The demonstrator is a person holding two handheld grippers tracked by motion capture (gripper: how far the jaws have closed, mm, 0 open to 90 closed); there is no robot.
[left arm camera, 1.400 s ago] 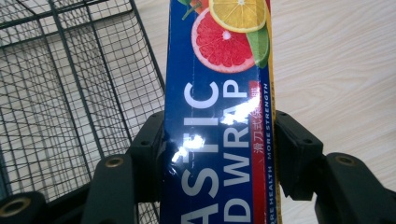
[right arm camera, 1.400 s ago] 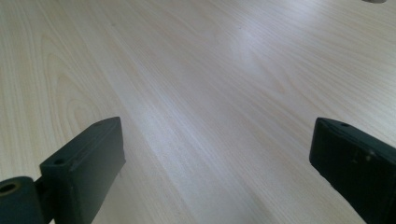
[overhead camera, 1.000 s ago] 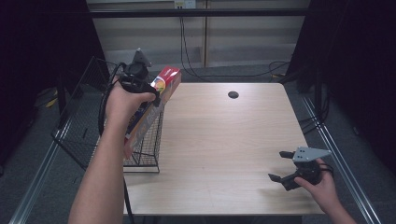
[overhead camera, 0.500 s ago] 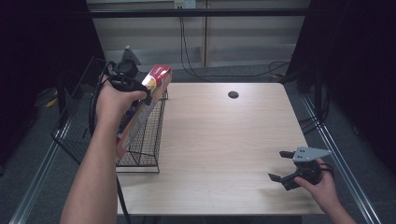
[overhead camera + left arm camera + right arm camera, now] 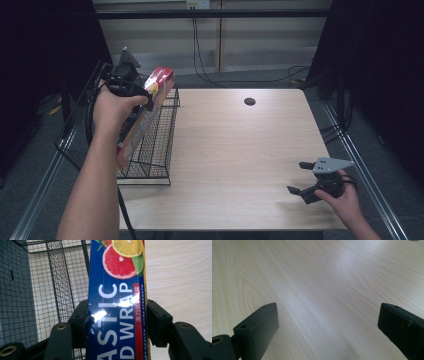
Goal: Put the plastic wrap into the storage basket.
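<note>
The left hand-held gripper was raised over the wire basket, clamping the plastic wrap box, whose lettering the left gripper view revealed; the right hand-held gripper rested open above the counter

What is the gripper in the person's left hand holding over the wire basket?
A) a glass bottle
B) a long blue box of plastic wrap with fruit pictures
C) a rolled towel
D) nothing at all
B: the left gripper has its fingers pressed on both sides of a blue plastic wrap box printed with citrus slices, beside the wire basket.
</note>
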